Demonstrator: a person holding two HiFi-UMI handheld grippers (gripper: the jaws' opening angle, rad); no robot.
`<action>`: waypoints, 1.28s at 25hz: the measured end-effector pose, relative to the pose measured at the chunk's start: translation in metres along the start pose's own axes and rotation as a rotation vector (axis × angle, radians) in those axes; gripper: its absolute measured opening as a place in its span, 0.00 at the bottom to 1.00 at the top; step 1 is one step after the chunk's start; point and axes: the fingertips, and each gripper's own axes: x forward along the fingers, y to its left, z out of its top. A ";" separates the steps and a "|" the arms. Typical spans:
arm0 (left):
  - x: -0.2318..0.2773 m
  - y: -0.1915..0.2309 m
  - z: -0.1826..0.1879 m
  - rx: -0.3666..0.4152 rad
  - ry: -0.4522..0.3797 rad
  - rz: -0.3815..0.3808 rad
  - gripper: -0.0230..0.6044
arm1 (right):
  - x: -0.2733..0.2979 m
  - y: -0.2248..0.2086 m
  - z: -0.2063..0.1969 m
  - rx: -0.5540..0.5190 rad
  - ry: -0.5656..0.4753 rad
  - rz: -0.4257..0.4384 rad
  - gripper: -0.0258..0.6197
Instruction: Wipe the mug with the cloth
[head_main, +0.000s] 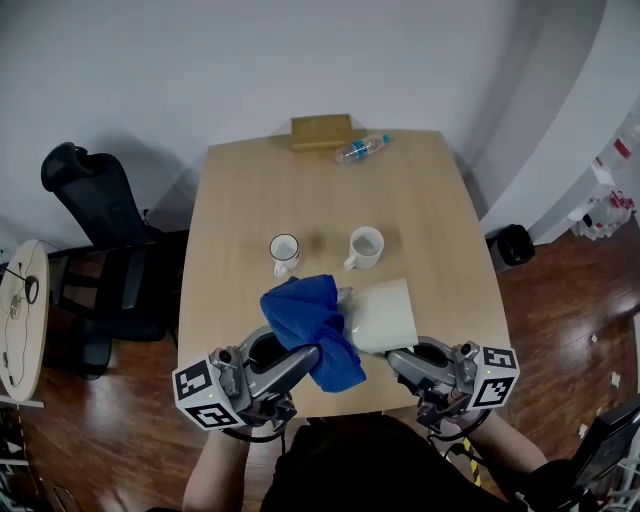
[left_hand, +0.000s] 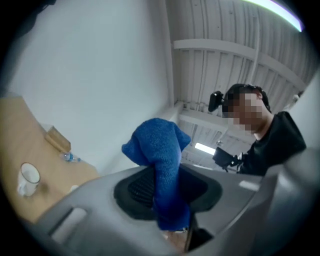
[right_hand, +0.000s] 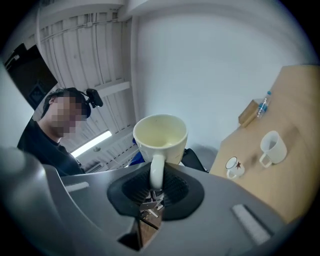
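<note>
Pale wooden desk (head_main: 230, 200) in a white-walled room, seen from above, with a person standing at its near edge and a tool in each hand.

Nearest, the left hand-held gripper (head_main: 305, 356) has its jaws closed part way onto a blue cloth (head_main: 308, 318). The cloth is pinched between the pads, one bunch standing up past the jaw tips and a tail hanging below. Just beside it, the right hand-held gripper (head_main: 400, 358) has its jaws nearly together on the handle (right_hand: 156, 170) of a large cream mug (head_main: 385, 315). The mug is held in the air over the desk's near edge, tipped onto its side. The cloth appears to touch the mug's left side.

Further out, at mid-desk, stand two small white mugs (head_main: 285, 250) (head_main: 365, 246), well apart from the grippers. At the far edge lie a wooden box (head_main: 321, 131) and a plastic bottle (head_main: 361, 149).

Both things seem to be gripped and brought together, so the wiping itself looks to be the step in hand. The next move likely calls for pressing the bunched cloth against the mug's wall and rubbing round it. The narrow grip on the handle must hold firm so the mug does not swing.
</note>
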 end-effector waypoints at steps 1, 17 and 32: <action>0.002 -0.001 -0.003 0.018 0.025 0.010 0.22 | -0.001 -0.003 0.000 0.019 -0.012 -0.002 0.10; 0.002 0.002 -0.035 -0.080 0.074 0.025 0.22 | -0.014 -0.007 -0.005 0.016 -0.004 -0.040 0.10; -0.154 0.146 -0.201 0.232 1.000 0.825 0.22 | -0.057 -0.100 -0.067 -0.258 0.349 -0.424 0.10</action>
